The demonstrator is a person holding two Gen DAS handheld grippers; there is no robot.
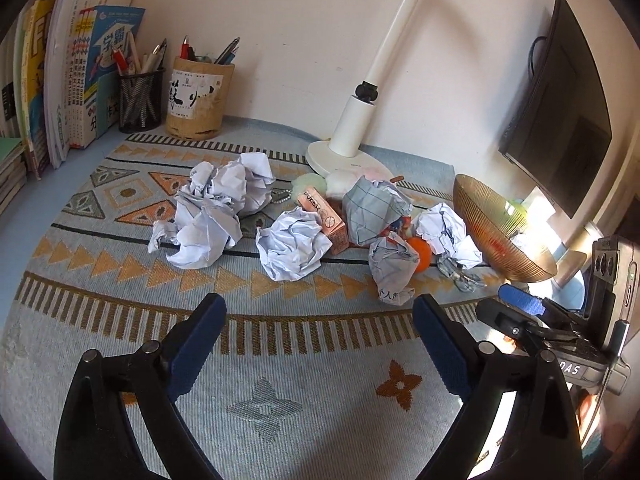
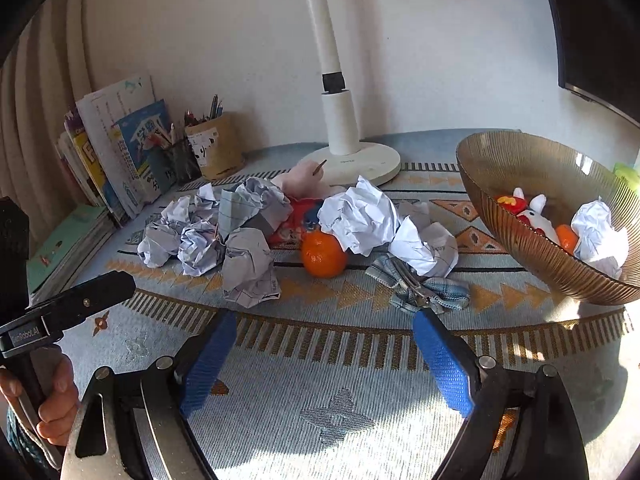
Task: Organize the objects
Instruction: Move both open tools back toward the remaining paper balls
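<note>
Only right wrist shows bowl (image 2: 520, 240) contents

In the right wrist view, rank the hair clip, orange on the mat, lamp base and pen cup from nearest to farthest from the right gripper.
1. Hair clip, just ahead of the right gripper.
2. Orange, centre.
3. Lamp base, behind the pile.
4. Pen cup, far left by the wall.

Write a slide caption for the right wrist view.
Open right gripper hovers over a patterned mat facing crumpled paper, an orange and a bowl.
</note>
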